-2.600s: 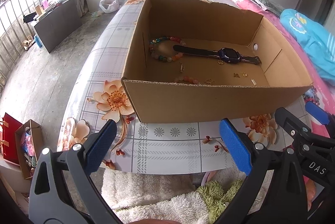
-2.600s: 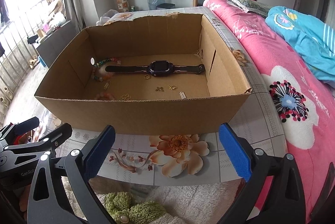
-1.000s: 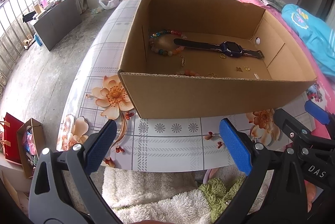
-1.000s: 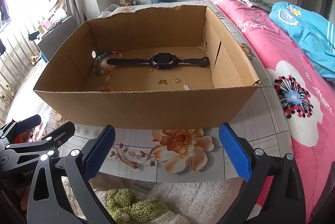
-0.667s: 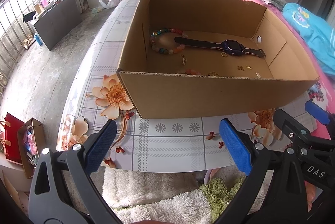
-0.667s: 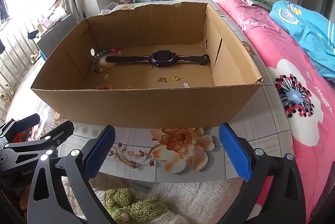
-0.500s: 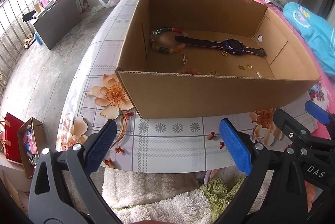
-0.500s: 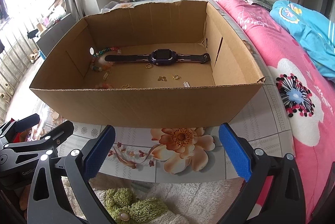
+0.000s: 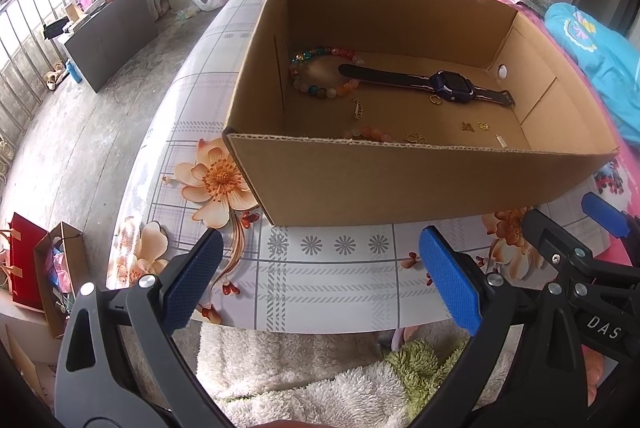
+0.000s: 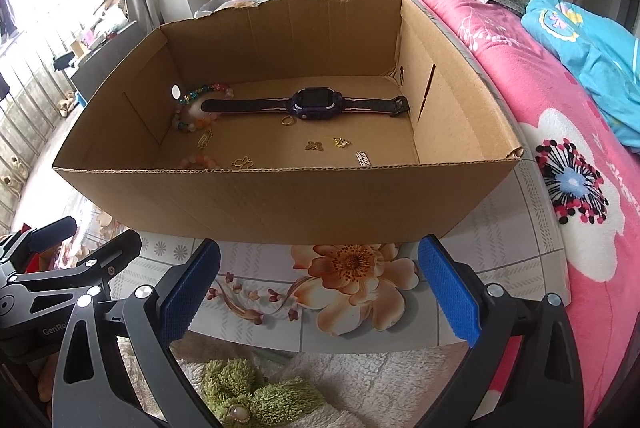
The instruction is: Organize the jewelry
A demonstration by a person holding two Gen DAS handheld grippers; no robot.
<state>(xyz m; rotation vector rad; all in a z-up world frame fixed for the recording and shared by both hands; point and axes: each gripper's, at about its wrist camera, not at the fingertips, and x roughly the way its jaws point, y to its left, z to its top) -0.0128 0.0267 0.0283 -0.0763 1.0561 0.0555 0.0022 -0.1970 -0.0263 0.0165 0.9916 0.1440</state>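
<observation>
Jewelry [image 9: 324, 73] boxed, beyond both gaping claws [image 9: 320, 280]

**Jewelry spread across the floor of the cardboard box**

A dark smartwatch [image 10: 316, 103] lies flat, strap stretched out along the far wall of the open cardboard box [image 10: 280, 200]. A multicoloured bead bracelet [image 9: 320, 74] sits in the far left corner, its ring overlapped by the strap's end. A peach bead bracelet [image 9: 368, 134] lies against the near wall. Small gold charms [image 10: 320, 146] and a gold ring [image 10: 287, 121] lie scattered mid-floor.
</observation>
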